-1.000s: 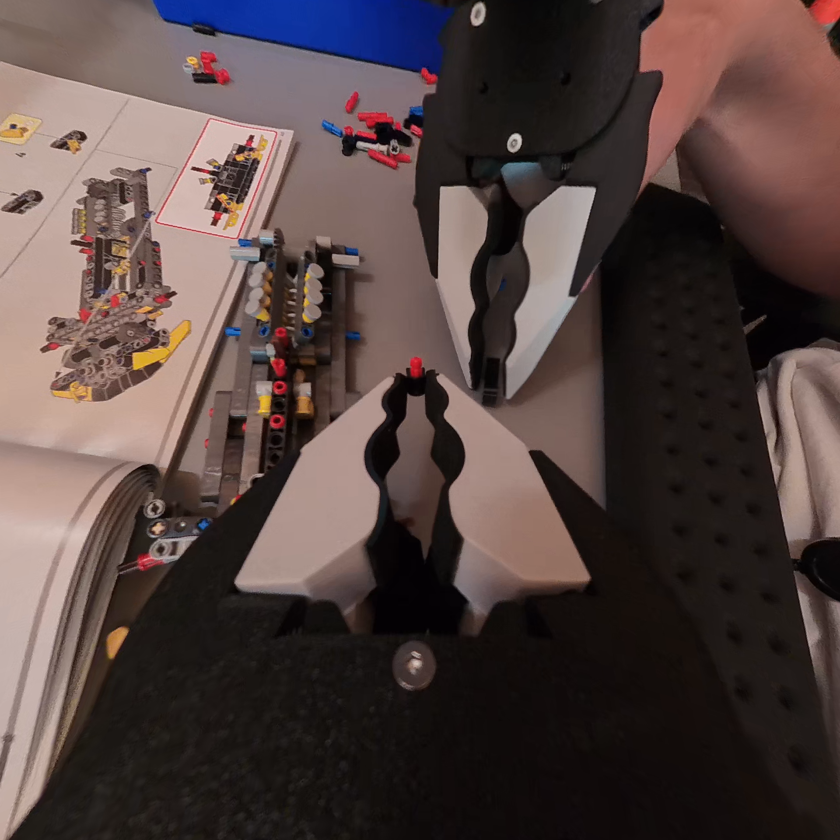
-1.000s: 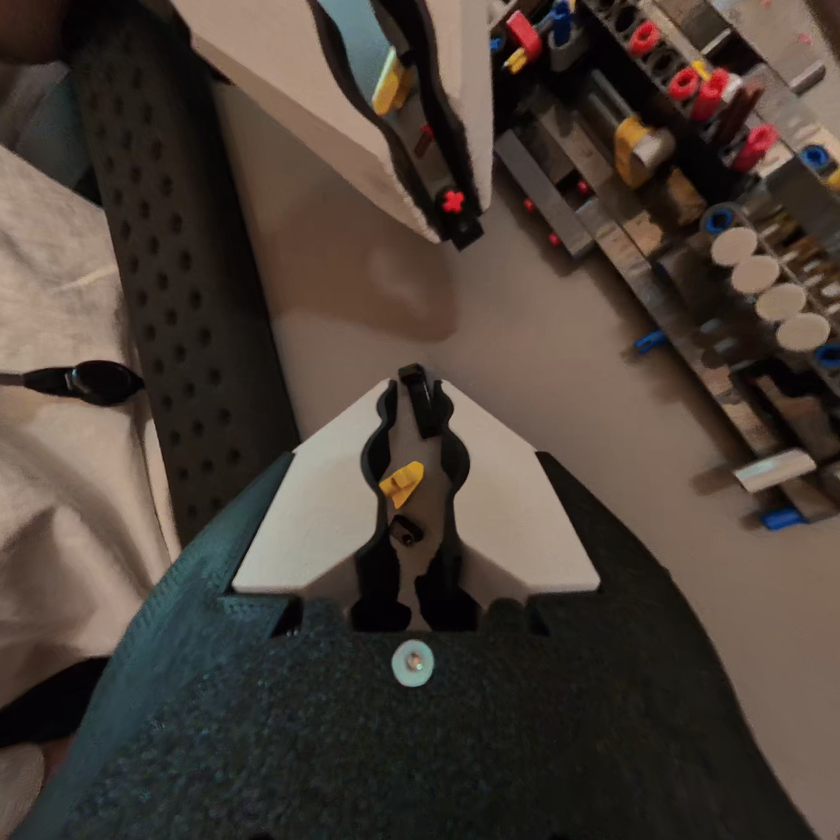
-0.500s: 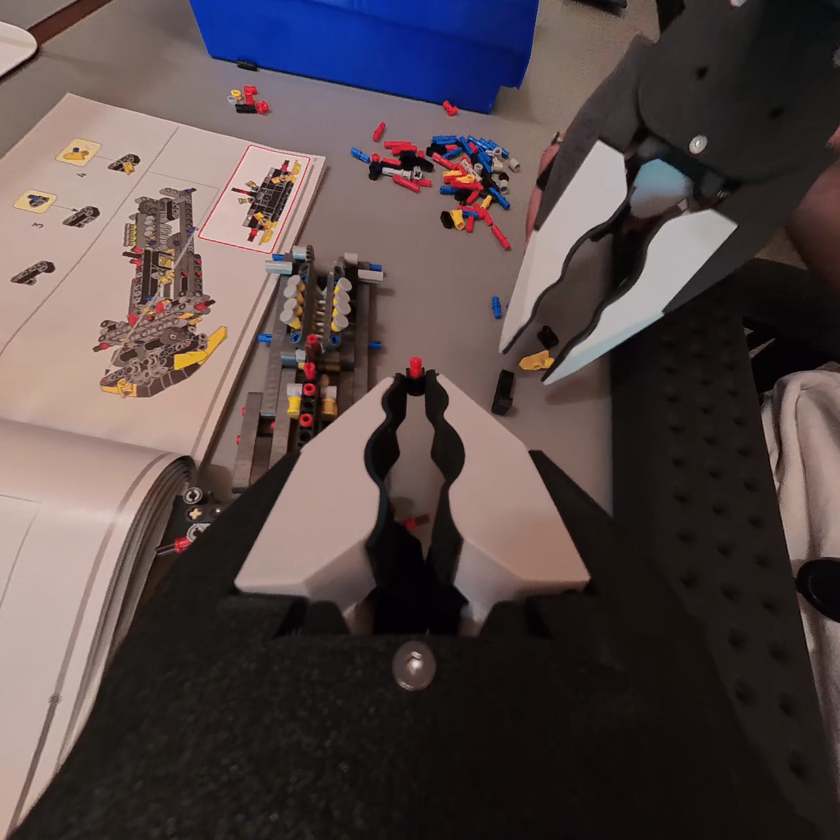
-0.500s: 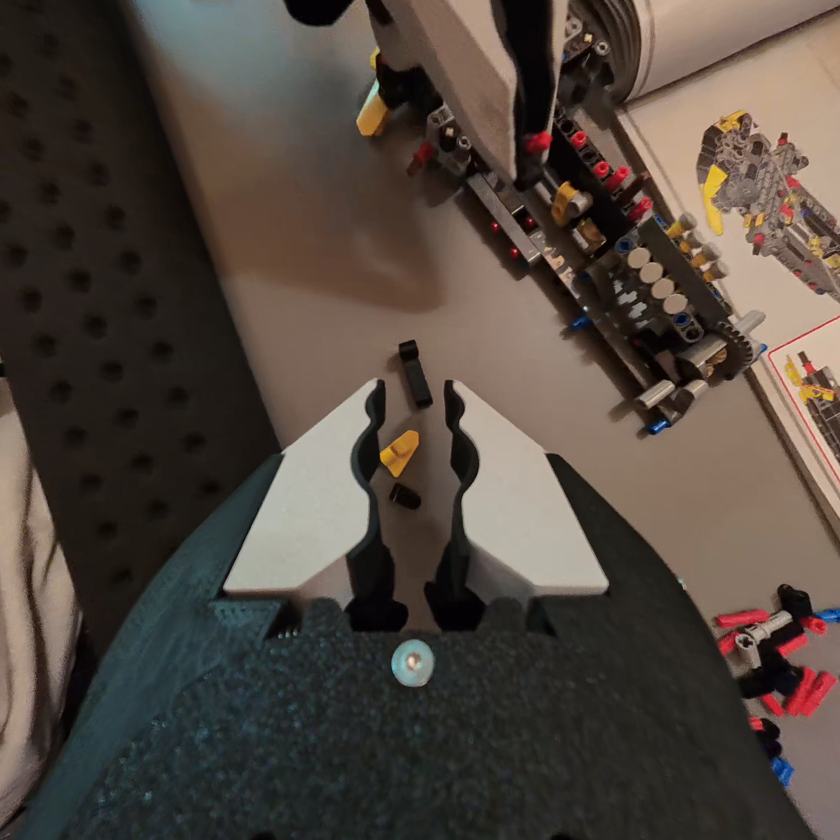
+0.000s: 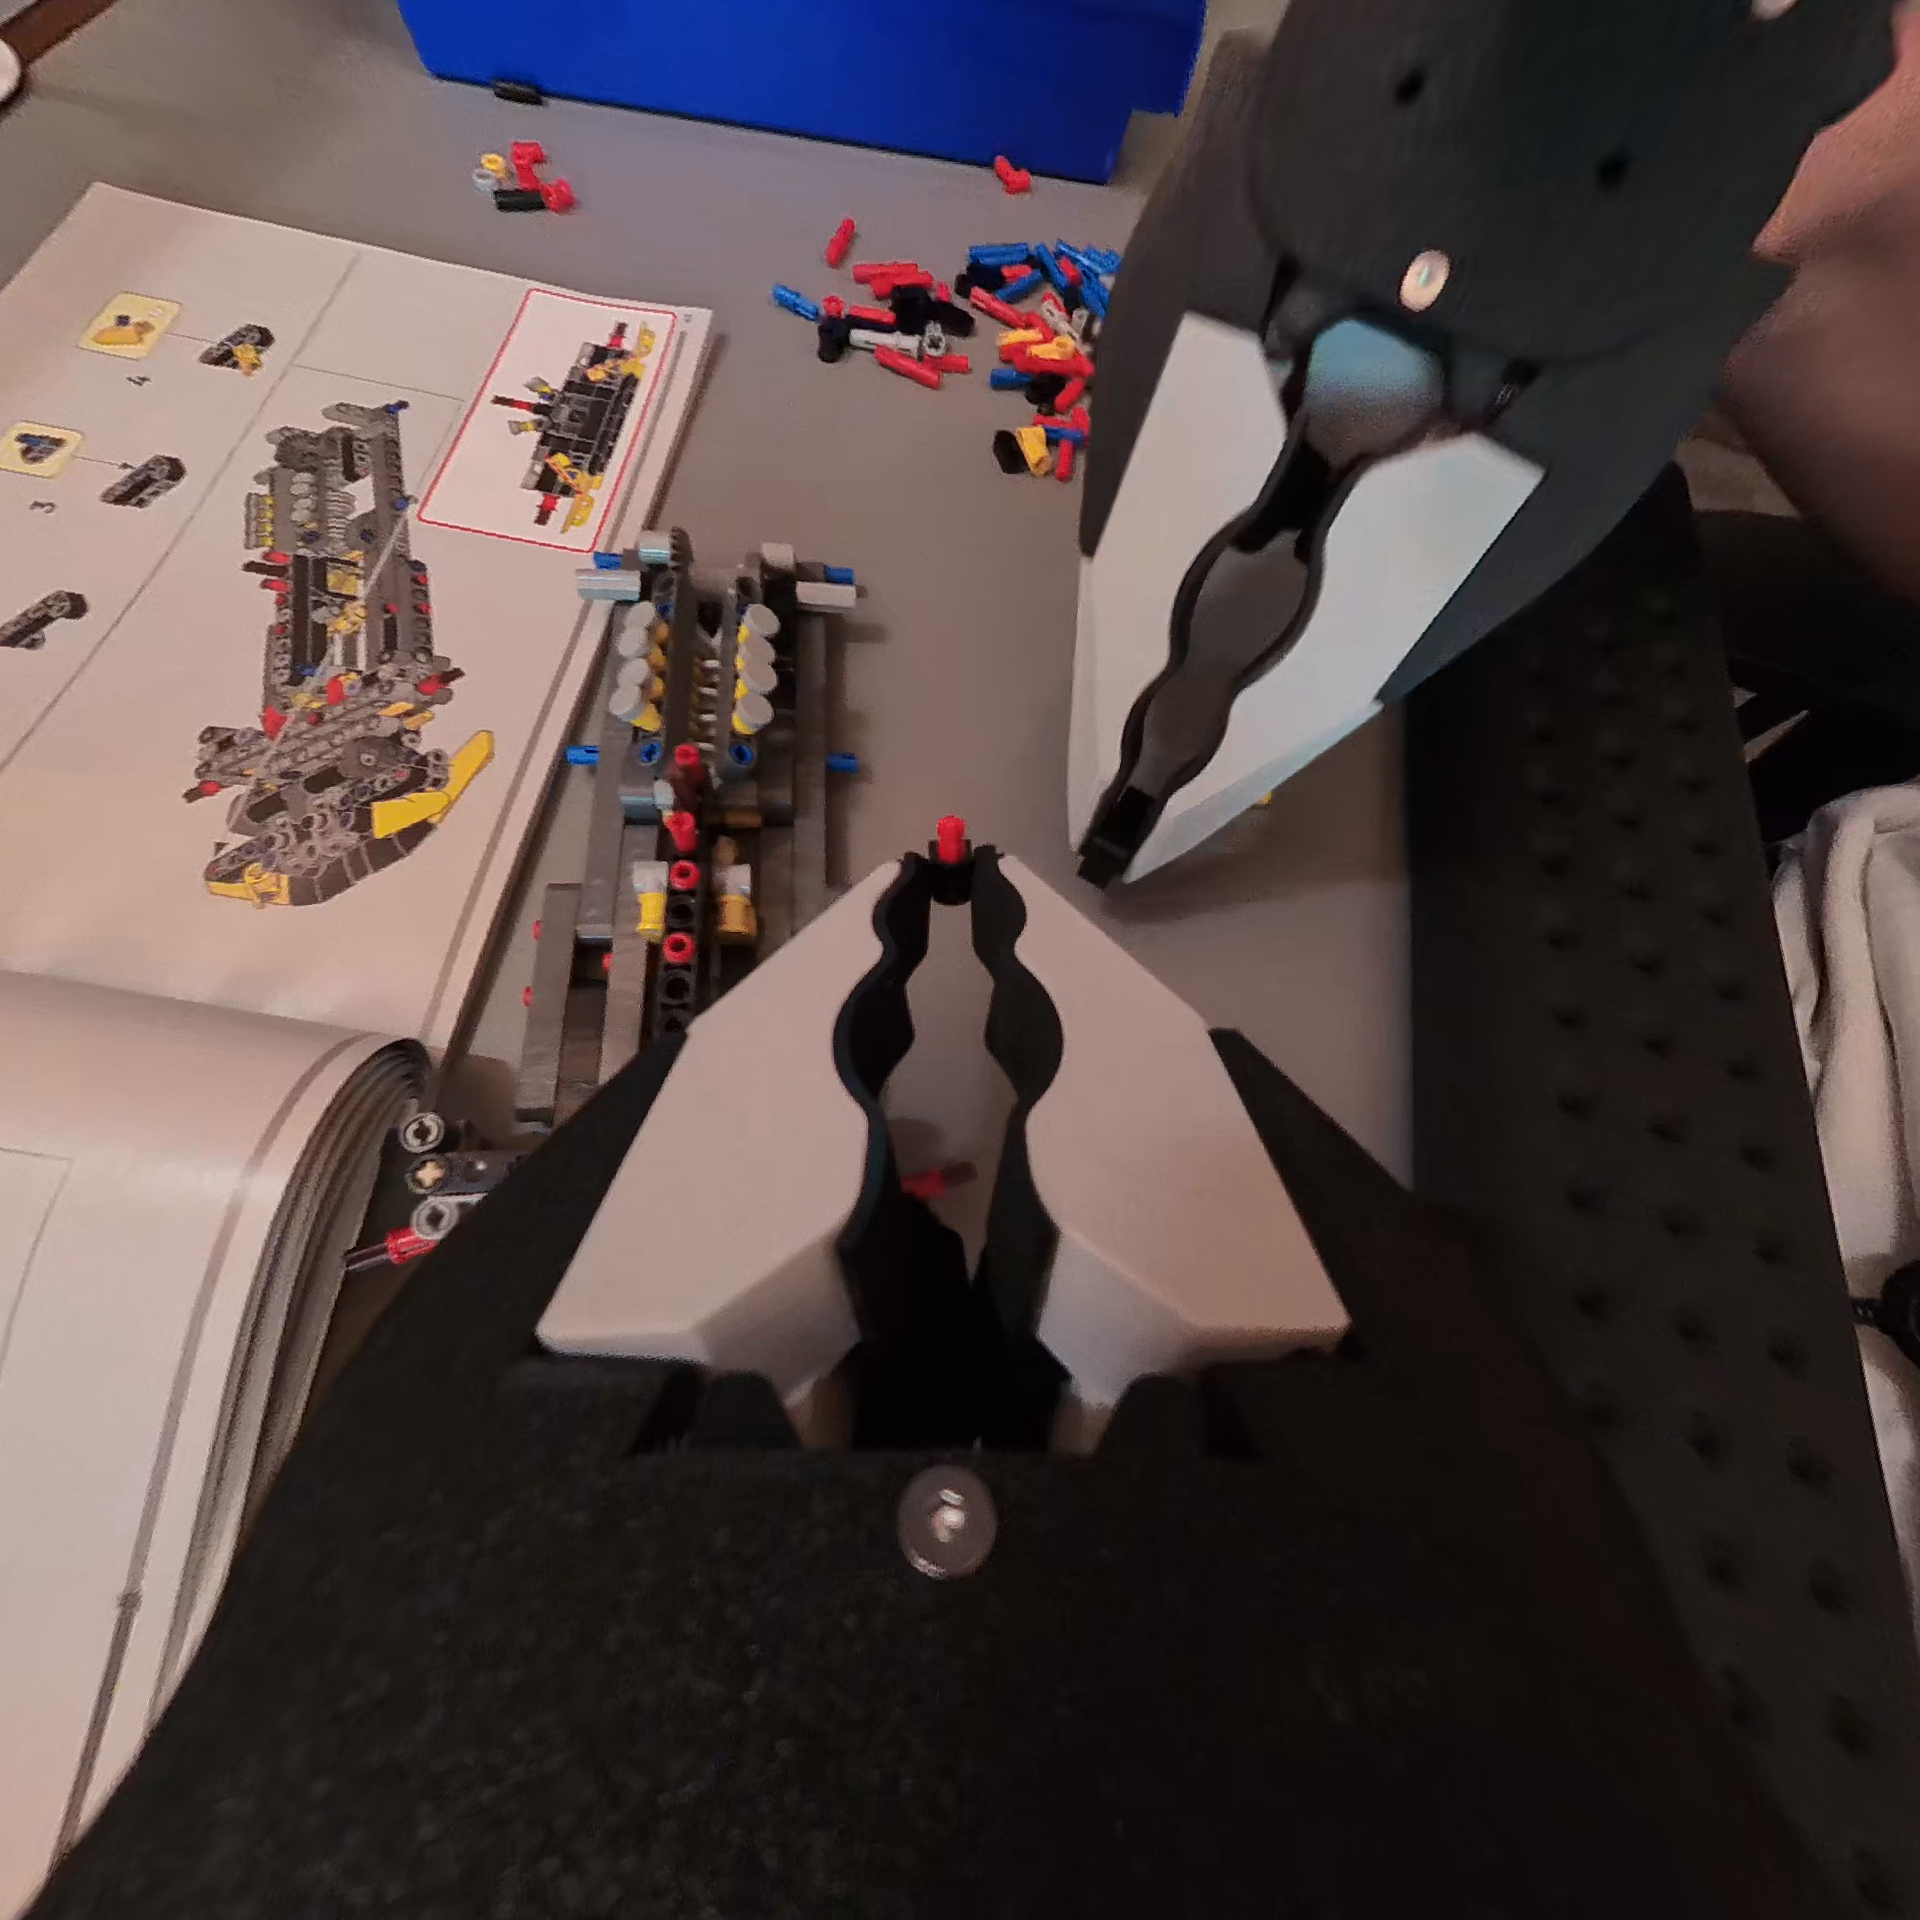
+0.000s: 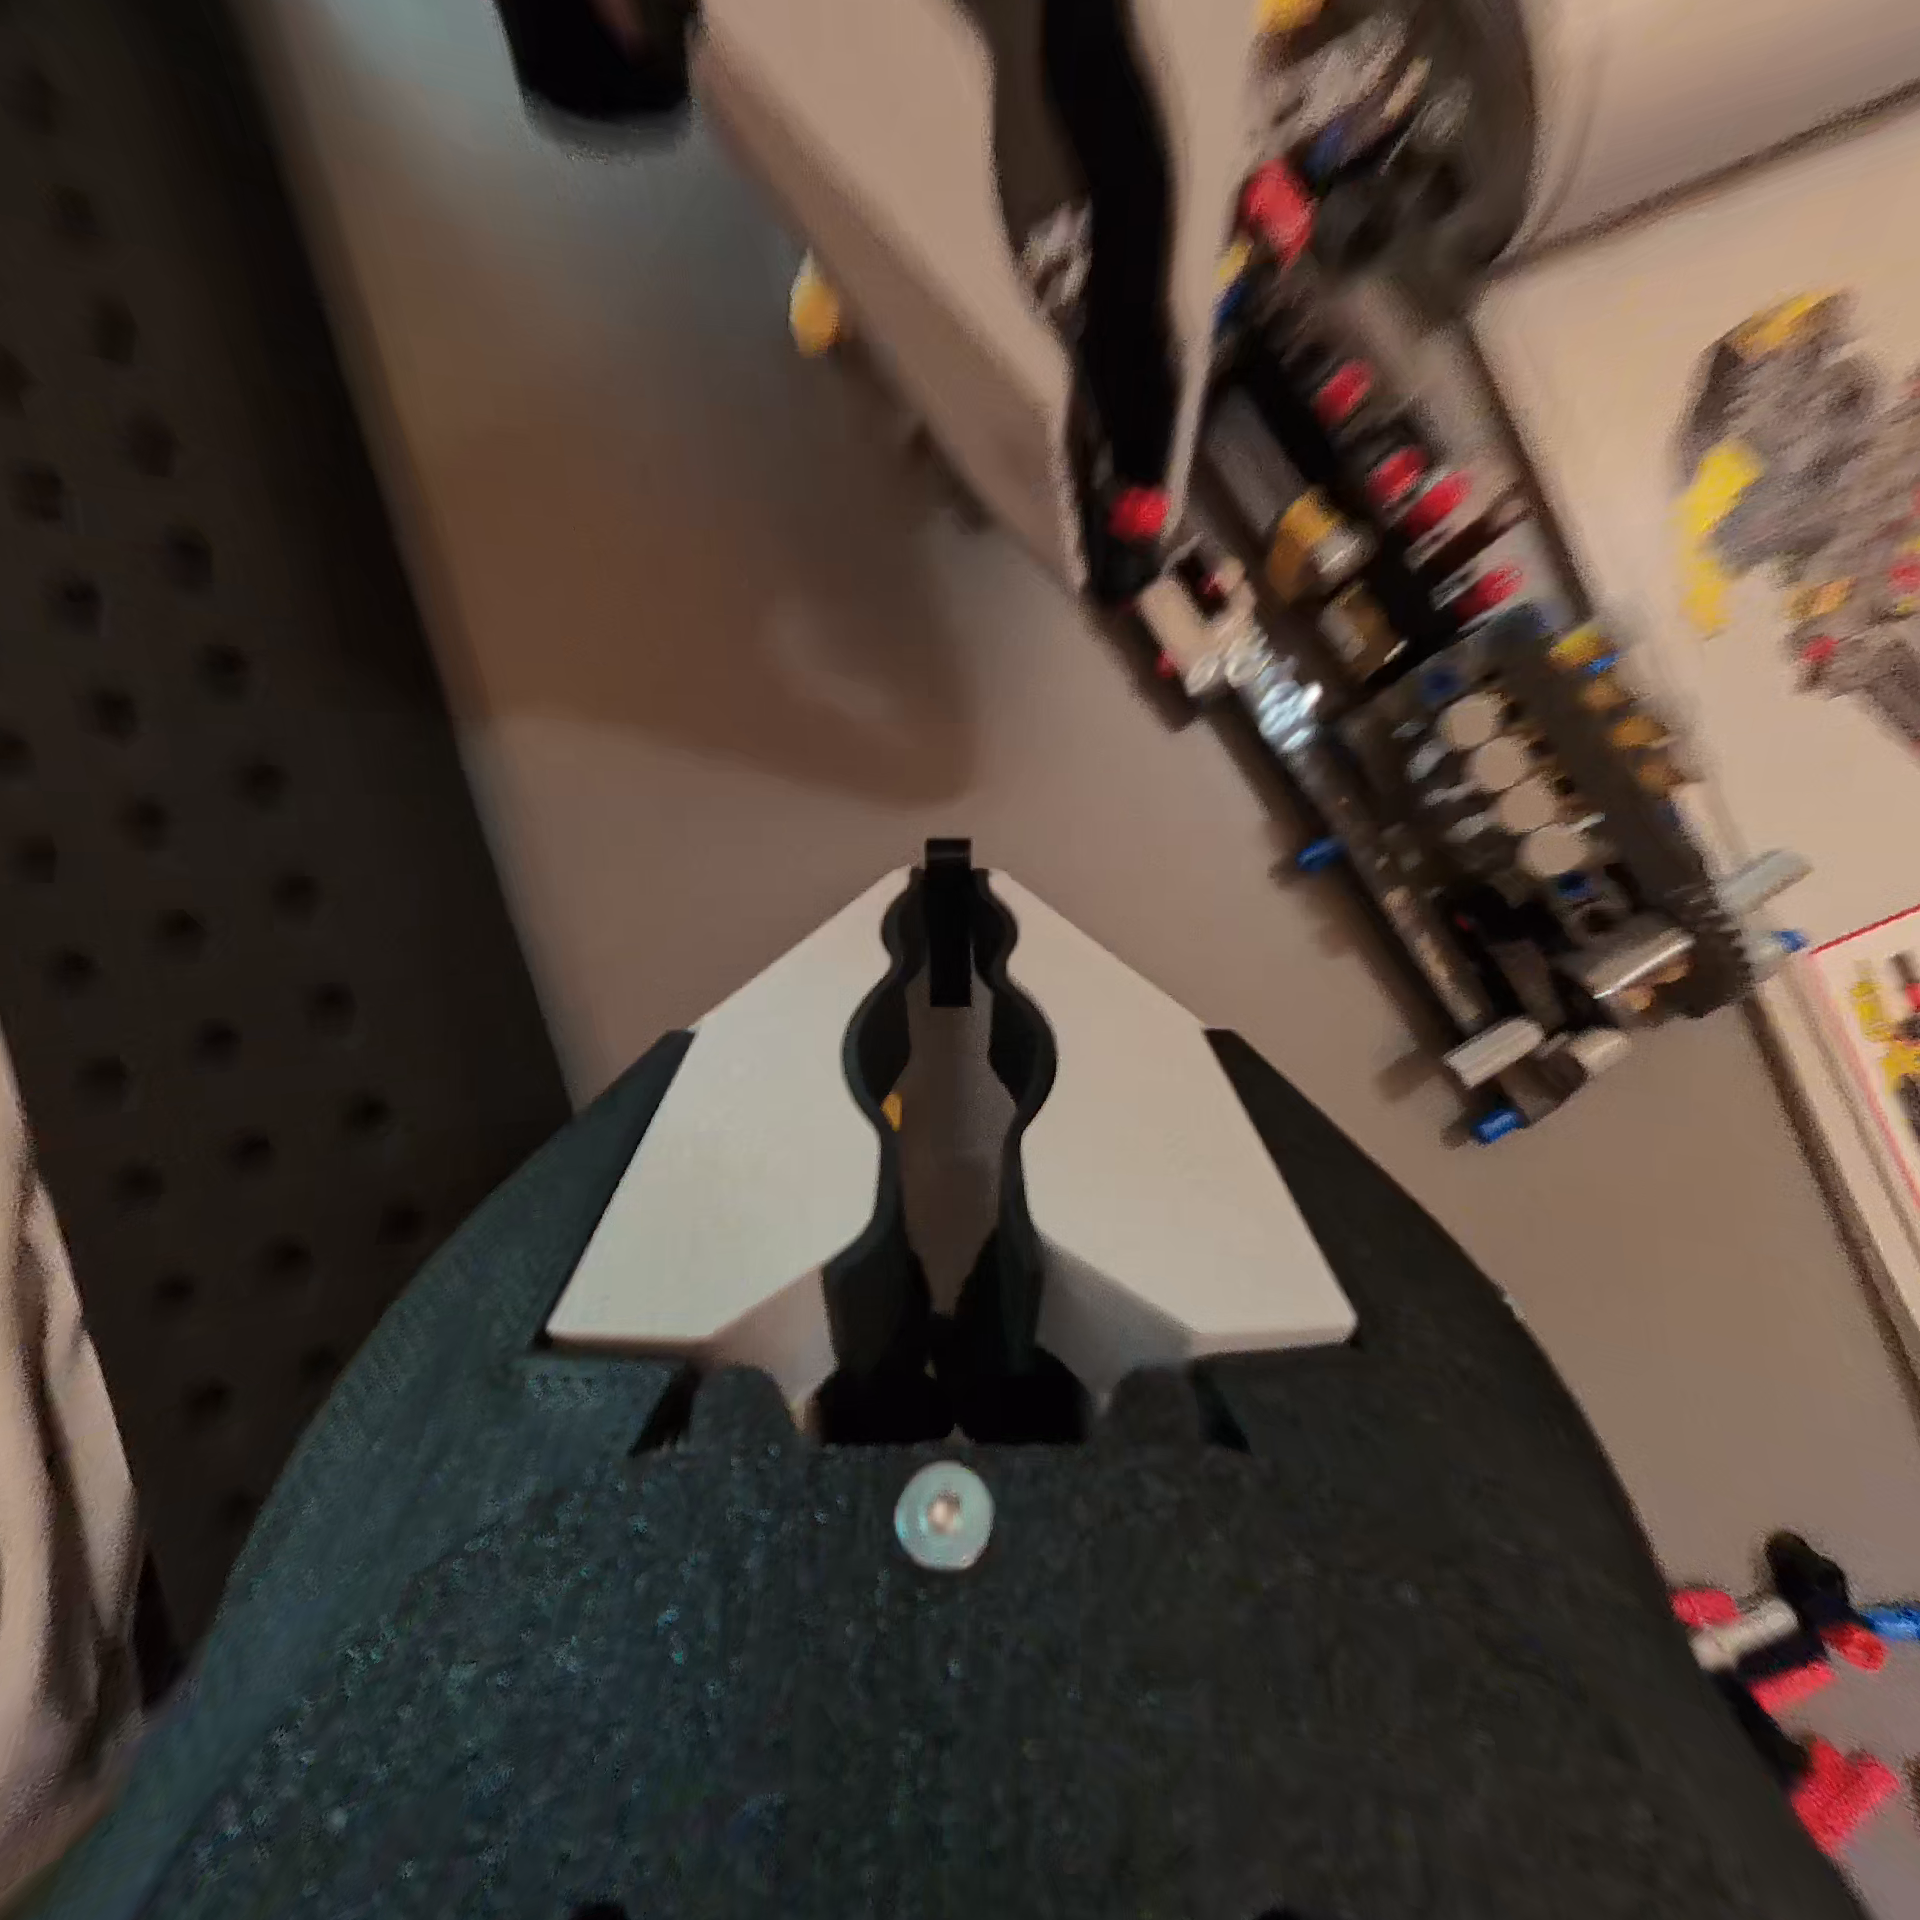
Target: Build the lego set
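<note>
My left gripper is shut on a small black piece with a red pin at its tips, above the grey table. My right gripper is shut on a small black lego piece; it also shows in the left wrist view, just right of the left tips. The long grey and black lego chassis lies on the table left of both grippers and shows blurred in the right wrist view. The left gripper with its red pin appears at the top of the right wrist view.
An open instruction book lies to the left. A pile of red, blue, black and yellow loose pieces lies beyond the chassis, before a blue bin. A black perforated pad runs along the right. A loose red pin lies under the left gripper. My right fingertips sit around 6 centimeters from my left ones.
My right gripper was open over a black piece, a yellow piece and a small black piece on the table; it has shut on the black piece and lifted it toward the left gripper.
</note>
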`<state>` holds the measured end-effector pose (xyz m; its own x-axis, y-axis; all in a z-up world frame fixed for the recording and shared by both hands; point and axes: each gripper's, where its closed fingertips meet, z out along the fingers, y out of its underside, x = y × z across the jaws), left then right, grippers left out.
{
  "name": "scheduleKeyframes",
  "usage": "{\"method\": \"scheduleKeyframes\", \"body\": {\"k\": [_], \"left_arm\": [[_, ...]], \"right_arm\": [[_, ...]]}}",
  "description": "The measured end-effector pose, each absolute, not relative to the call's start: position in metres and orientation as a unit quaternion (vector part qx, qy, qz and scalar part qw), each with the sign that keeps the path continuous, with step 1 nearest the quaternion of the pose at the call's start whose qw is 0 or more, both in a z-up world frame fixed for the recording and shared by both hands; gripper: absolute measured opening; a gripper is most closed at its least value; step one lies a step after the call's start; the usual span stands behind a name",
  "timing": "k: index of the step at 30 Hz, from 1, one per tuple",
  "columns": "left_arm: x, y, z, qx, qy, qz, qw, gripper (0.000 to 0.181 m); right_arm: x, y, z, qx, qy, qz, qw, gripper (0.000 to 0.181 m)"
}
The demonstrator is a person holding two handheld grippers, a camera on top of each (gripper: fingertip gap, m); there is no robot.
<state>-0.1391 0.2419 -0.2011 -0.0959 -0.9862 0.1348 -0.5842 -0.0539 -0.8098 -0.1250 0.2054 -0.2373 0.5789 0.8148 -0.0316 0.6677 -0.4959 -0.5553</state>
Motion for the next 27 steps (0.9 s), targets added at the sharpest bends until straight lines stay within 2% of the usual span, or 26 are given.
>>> {"method": "scheduleKeyframes", "body": {"k": [4,6,12,17,27], "left_arm": [[-0.134,0.245,-0.186,-0.622,0.600,-0.419,0.279,0.006],[-0.130,0.242,-0.176,-0.611,0.588,-0.443,0.291,0.006],[-0.128,0.226,-0.172,-0.572,0.619,-0.446,0.303,0.007],[-0.128,0.229,-0.167,-0.581,0.602,-0.458,0.299,0.006],[-0.129,0.251,-0.162,-0.596,0.583,-0.429,0.348,0.006]], "right_arm": [[-0.132,0.250,-0.150,-0.800,-0.216,0.338,0.447,0.006],[-0.129,0.259,-0.119,-0.735,-0.106,0.463,0.484,0.006],[-0.139,0.266,-0.124,-0.678,-0.012,0.568,0.466,0.006],[-0.142,0.265,-0.132,-0.687,-0.011,0.555,0.468,0.006],[-0.135,0.260,-0.138,-0.691,-0.009,0.551,0.469,0.006]]}}
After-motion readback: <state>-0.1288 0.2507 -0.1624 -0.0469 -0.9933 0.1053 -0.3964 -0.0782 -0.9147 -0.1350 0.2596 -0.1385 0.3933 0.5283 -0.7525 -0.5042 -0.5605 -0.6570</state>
